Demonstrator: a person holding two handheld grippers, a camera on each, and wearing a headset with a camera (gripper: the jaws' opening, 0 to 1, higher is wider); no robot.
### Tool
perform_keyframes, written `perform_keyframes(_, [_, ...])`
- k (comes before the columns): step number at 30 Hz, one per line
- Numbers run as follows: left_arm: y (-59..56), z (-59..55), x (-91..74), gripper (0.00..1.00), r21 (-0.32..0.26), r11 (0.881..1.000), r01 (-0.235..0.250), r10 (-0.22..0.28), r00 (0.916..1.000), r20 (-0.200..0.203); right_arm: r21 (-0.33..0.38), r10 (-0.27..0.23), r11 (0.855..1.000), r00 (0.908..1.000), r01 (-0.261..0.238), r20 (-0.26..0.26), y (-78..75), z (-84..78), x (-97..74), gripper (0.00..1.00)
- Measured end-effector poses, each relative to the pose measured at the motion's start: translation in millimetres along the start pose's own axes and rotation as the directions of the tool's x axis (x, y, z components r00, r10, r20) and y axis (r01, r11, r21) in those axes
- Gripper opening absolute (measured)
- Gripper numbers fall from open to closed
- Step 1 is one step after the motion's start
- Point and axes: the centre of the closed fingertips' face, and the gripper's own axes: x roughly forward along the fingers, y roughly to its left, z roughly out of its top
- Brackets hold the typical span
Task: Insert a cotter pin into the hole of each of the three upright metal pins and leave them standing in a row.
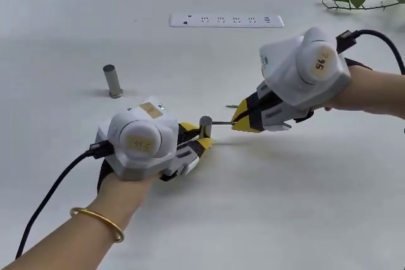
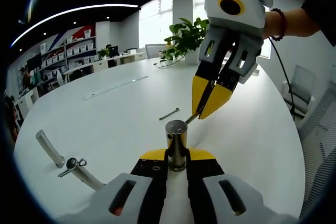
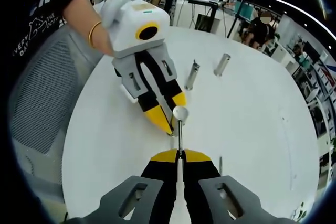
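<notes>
L gripper (image 1: 197,145) clamped tight on the upright metal pin (image 1: 205,124), mid table (image 1: 285,207). R gripper (image 1: 242,118) pinched shut on the cotter pin (image 1: 221,122), held level, tip aimed at metal pin's right side, approx touching.

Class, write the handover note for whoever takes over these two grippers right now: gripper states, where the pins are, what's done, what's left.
Left gripper: shut on the held metal pin, kept upright.
Right gripper: shut on a cotter pin, its tip at the held pin's side; whether it has entered is unclear.
Done: the fitted metal pin already carries a cotter pin.
Left: finish this insertion, fit the spare cotter pin lying on the table into the bare metal pin, then line up all three.
</notes>
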Motion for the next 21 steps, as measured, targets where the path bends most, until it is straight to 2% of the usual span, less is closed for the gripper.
perform_keyframes(12, [1.3,-0.9,-1.2,0.1,0.002,1.0,0.002,-0.002,1.0,-0.002,0.005,-0.008,1.0,1.0,0.008,0.003,0.4,2.8,0.7,0.0])
perform_keyframes(21, [2.2,-2.1,-1.1,0.1,0.012,1.0,0.011,-0.011,0.9999,-0.004,0.007,0.013,1.0,0.9983,-0.013,0.057,-1.8,1.6,1.3,0.0])
